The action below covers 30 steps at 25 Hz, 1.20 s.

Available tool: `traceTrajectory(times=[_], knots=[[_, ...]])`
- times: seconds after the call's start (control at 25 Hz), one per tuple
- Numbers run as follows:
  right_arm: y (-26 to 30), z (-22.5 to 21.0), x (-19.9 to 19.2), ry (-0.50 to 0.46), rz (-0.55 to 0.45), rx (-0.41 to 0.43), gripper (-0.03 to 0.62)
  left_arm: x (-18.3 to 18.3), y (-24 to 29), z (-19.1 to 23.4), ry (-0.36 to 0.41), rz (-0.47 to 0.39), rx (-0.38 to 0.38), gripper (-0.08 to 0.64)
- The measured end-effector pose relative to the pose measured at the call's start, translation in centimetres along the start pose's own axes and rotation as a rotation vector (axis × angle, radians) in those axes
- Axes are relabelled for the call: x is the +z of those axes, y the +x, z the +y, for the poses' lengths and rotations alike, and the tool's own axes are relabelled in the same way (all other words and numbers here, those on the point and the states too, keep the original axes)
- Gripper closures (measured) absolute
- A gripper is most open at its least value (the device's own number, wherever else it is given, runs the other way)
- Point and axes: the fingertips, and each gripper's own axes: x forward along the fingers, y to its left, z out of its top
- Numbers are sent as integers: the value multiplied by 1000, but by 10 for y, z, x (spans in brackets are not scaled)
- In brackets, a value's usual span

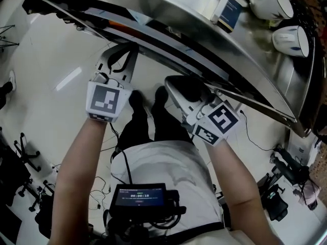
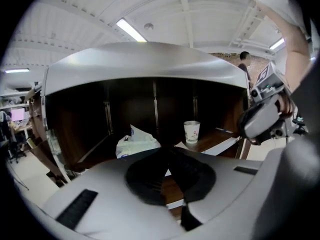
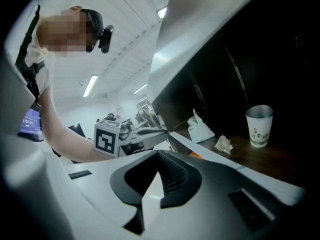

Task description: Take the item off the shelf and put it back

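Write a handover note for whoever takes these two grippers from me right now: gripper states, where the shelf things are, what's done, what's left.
Left gripper: shut, nothing between its jaws, facing the shelf.
Right gripper: shut and empty too, beside the left one, short of the shelf edge.
Things: the paper cup stands upright on the shelf. The white bag is to its left, with the crumpled paper between them. Neither gripper touches any of them.
Done: everything sits on the shelf, so I cannot tell whether an item has already gone out and back.
Left: if not done, probably grip one item, lift it out and set it back.
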Motion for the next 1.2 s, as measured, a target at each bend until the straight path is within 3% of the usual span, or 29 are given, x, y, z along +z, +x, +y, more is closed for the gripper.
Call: traceTrajectory(times=[0.72, 1.2], knots=[[-28, 50, 86, -153, -130, 57, 588, 101, -120, -48, -162, -120, -207, 558], [-49, 83, 129, -185, -213, 113, 588, 154, -146, -66, -148, -180, -266, 558]])
